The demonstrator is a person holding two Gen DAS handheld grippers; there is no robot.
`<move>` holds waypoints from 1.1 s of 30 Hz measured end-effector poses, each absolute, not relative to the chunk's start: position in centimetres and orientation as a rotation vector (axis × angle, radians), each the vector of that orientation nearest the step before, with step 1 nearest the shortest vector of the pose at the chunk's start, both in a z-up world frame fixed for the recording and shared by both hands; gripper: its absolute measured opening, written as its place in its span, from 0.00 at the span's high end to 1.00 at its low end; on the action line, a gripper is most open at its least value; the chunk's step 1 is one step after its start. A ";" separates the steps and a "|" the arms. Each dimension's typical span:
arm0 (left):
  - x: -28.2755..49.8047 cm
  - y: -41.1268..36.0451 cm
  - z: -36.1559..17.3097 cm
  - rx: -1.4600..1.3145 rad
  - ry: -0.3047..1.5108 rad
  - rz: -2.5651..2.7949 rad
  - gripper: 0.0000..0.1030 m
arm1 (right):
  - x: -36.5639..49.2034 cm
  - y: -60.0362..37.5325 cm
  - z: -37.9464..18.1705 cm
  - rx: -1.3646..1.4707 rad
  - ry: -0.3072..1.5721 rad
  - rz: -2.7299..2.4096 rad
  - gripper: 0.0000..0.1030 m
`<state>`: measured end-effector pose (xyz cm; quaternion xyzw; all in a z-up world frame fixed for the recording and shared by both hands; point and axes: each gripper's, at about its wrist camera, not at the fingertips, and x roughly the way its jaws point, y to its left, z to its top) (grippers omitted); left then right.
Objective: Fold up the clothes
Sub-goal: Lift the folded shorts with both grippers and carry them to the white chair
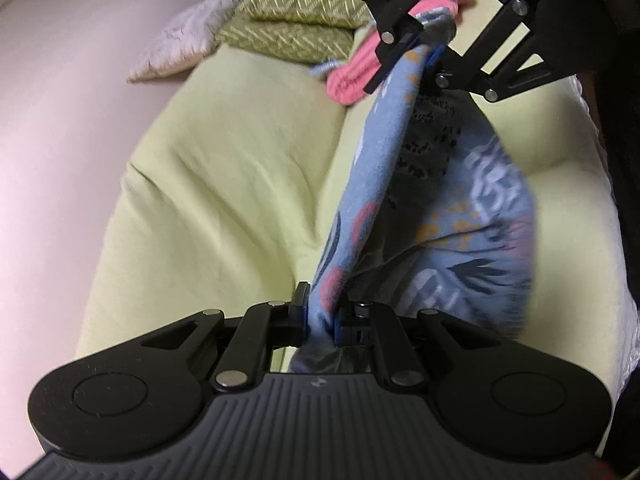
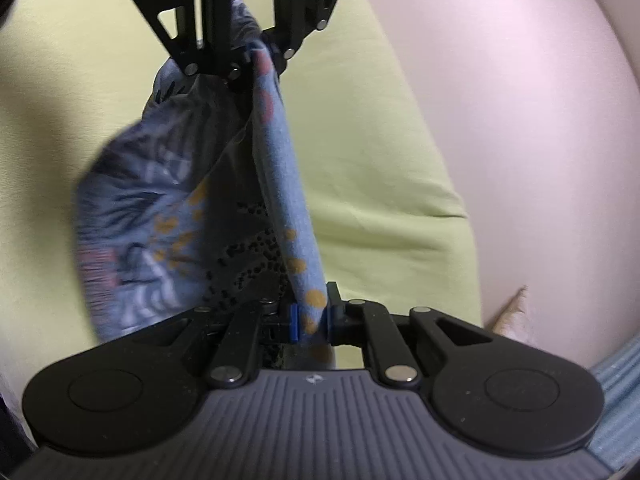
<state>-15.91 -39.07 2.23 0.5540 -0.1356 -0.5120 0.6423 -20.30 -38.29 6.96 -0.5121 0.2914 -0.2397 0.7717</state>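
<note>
A blue patterned garment (image 1: 460,216) with orange dots, pink spots and dark prints is stretched in the air between my two grippers, over a light green sheet (image 1: 224,184). My left gripper (image 1: 320,316) is shut on one end of its taut top edge. At the upper right of the left wrist view, my right gripper (image 1: 420,46) is shut on the other end. In the right wrist view the same garment (image 2: 152,216) hangs down to the left, the right gripper (image 2: 312,316) pinching it near an orange dot, and the left gripper (image 2: 260,50) clamped on it opposite.
Folded clothes lie at the far end of the sheet: a green zigzag-patterned piece (image 1: 296,16), a pink knit item (image 1: 356,76) and a grey fuzzy cloth (image 1: 180,48). A pink surface (image 2: 520,120) borders the green sheet (image 2: 380,152). Blue striped fabric (image 2: 616,408) shows at one corner.
</note>
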 end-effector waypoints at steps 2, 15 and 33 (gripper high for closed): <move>-16.5 -38.9 2.8 1.253 -0.327 -1.171 0.88 | -21.8 -37.2 8.1 -1.112 0.624 -0.541 0.92; -20.9 -39.6 4.7 1.262 -0.373 -1.218 0.88 | -30.0 -34.5 10.8 -1.063 0.633 -0.620 0.92; -26.9 -43.1 3.7 1.243 -0.488 -1.439 0.88 | -36.2 -37.0 11.1 -0.962 0.793 -0.785 0.92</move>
